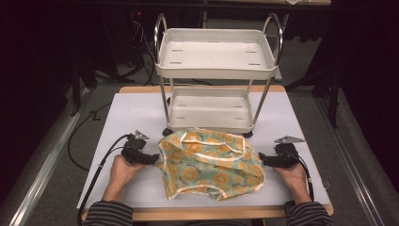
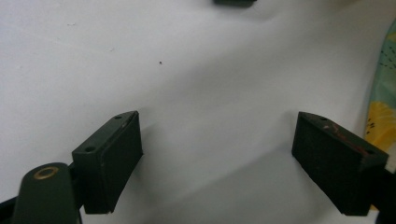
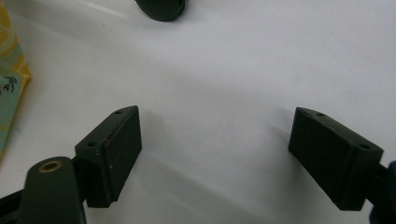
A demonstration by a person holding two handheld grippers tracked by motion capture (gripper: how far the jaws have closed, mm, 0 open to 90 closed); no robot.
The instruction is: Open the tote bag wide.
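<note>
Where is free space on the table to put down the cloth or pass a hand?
Bare patches of table lie left of the cart, right of it, and along the near edge under the flowered cloth. It is crowded at the middle, where the cloth reaches the cart's base, with the open left gripper and right gripper flanking it.

Left tool low and level, jaws wide apart, right tool likewise, both pointing inward

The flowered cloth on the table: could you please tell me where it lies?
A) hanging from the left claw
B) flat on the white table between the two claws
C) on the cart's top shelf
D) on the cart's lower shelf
B: the flowered cloth lies crumpled on the white table, between the left claw and right claw, in front of the cart.
</note>
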